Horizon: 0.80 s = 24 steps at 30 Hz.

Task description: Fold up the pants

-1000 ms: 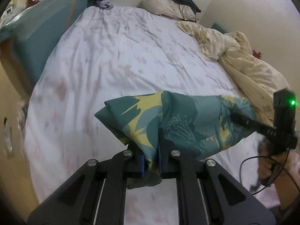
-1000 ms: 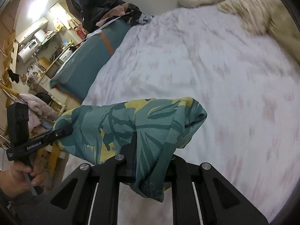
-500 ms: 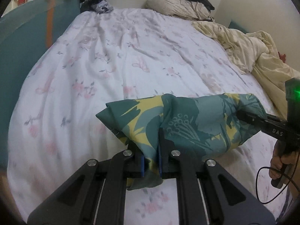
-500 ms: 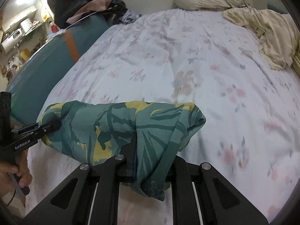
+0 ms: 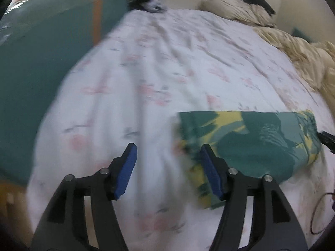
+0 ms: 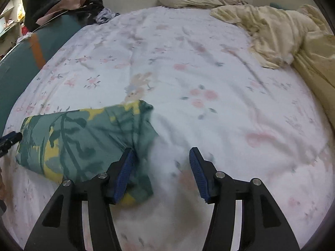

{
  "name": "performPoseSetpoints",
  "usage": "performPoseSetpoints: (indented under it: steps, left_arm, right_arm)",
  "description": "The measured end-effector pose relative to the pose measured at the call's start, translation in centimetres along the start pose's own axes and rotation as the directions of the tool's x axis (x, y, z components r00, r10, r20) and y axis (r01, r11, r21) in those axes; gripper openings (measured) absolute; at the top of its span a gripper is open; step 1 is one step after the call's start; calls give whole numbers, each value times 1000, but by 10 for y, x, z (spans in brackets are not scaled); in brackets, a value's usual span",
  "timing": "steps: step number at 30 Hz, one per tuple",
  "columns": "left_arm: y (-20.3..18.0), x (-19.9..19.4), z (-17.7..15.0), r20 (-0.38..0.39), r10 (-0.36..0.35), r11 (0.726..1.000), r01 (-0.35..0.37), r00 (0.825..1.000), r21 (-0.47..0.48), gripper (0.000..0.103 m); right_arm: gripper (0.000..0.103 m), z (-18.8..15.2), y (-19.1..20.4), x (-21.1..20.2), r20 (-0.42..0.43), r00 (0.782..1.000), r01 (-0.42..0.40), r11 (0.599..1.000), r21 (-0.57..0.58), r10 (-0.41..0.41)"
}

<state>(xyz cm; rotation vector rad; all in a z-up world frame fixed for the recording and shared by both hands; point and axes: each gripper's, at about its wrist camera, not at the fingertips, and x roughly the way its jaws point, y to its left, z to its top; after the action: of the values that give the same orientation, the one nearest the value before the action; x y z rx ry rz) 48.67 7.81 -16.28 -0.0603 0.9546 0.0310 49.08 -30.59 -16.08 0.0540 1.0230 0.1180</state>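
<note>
Teal-and-yellow leaf-print cotton pants (image 6: 83,144), folded into a soft rectangular bundle, lying on near part of white floral bedsheet (image 6: 209,73). Left gripper (image 5: 167,156) spread wide, just left of bundle; right gripper (image 6: 161,161) spread, at bundle's right end, holding nothing. Likely light, limp, non-slippery; best pinched at doubled corners. Crumpled cream blanket (image 6: 282,33) far right.

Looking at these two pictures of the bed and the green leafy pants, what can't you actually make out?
- Left wrist view: the bedsheet print is smeared by motion blur.
- Both views: the pants near edge is hidden behind a tool finger.
- Right wrist view: the left tool is cut off by the picture edge.
</note>
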Motion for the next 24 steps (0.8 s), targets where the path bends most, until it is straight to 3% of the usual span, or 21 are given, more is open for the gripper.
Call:
performPoseSetpoints:
  steps: [2,7,8,9,11,12,18,19,24]
  left_arm:
    - [7,-12,-5,1,12,1000,-12,1000,-12,59]
    - [10,-81,-42,80,-48,997,52,996,-51,59]
    - [8,-94,-47,99,-52,997,57,994,-53,60]
    - [1,-115,-56,128,-47,998,53,991,-44,60]
    - [-7,-145,-71,162,-56,998,62,985,-33,80]
    - [-12,-164,-80,176,-79,996,85,981,-26,83]
    - [-25,-253,-121,223,-107,993,116,969,-28,95]
    - [-26,-271,-131,234,-95,994,106,968,-38,102]
    - [-29,-337,-170,288,-72,996,82,955,-21,103]
  right_arm:
    - [55,-6,-2,-22,29,1000,-5,1000,2,5]
    - [60,-33,14,-90,96,993,-66,998,1,66]
    - [65,-43,21,-106,112,992,-57,998,0,57]
    - [77,-50,27,-117,125,991,-56,998,-1,56]
    - [94,-71,44,-149,160,985,-57,998,-12,59]
    - [96,-78,51,-161,171,983,-58,998,-16,60]
    - [103,-136,92,-250,272,959,-65,997,-45,75]
    - [103,-146,97,-263,287,955,-66,997,-42,76]
    - [103,-189,118,-320,331,940,-72,997,-34,79]
